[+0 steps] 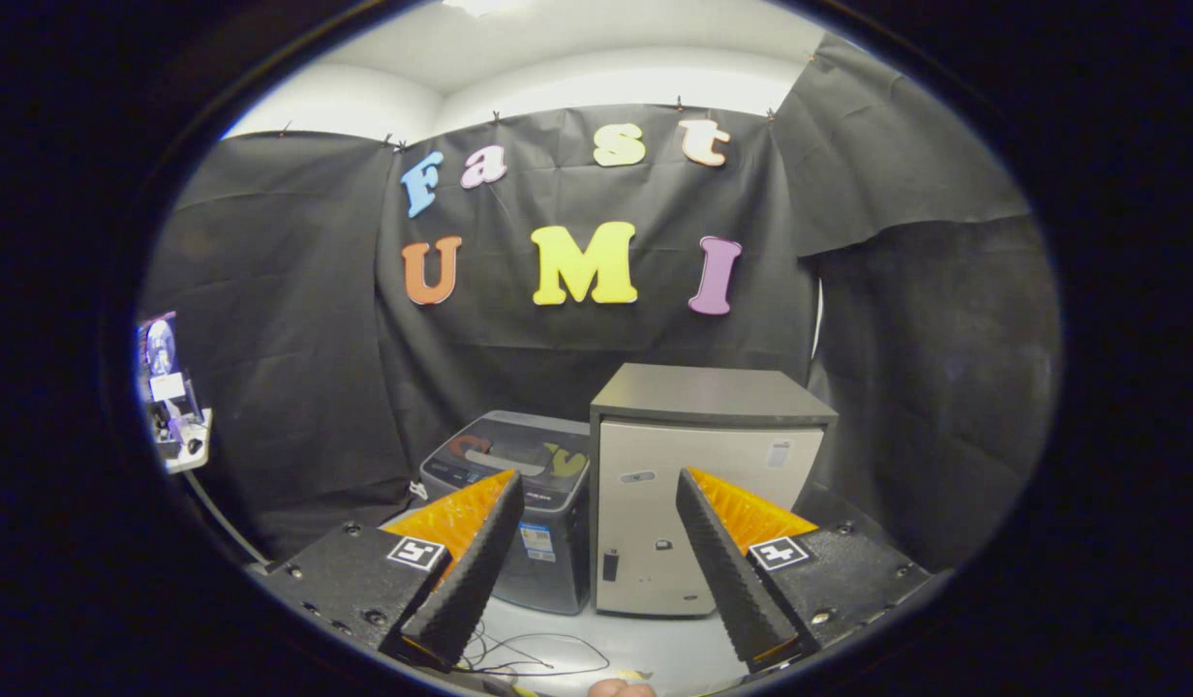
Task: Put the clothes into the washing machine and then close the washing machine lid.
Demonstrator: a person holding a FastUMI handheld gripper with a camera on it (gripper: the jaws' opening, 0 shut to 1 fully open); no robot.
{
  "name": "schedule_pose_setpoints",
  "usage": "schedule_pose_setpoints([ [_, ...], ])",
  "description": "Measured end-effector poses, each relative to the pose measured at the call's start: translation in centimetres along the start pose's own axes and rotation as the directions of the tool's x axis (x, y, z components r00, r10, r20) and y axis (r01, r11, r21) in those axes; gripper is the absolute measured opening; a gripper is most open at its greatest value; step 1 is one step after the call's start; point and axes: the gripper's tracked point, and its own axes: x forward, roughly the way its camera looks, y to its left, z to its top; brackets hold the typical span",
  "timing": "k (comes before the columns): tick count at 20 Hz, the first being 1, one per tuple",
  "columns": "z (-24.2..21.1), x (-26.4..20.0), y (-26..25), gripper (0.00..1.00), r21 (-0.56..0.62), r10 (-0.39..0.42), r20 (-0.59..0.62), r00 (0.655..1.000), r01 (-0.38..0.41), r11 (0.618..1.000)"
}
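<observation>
Gripper (593,566) is sitting released, fingers spread wide with nothing between them, held level and pointing straight ahead at the two appliances. A fingertip of the person (620,688) is showing at the nearest point, just below the gap between the fingers. A thin cable (519,658) is lying in loops on the pale floor (655,644) between the fingers.

Beyond the left finger the washing machine (519,503) is standing on the floor, dark grey, its lid (514,450) lying flat and shut. No clothes are in sight, so this is fitting either a load already inside with the lid down or a load yet to be fetched; I cannot tell which. Touching or just beside its right side, a taller cabinet (698,484) with a pale door is standing straight ahead of the gap between the fingers. Far left, a small shelf (180,440) with gear is standing against the booth wall.

Risks, as judged: the gripper is aiming more at the cabinet than at the machine, so an advance along this line would be meeting the wrong front. The lid is smooth and lying flush, so the wide fingers could be slipping off its edge. The loose cable could be snagging a low pass.
</observation>
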Motion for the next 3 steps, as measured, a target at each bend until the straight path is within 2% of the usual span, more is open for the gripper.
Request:
schedule_pose_setpoints([
  [3, -0.1, 0.04, -0.19, 0.99, -0.006, -0.006, -0.003, 1.0, 0.006, 1.0],
])
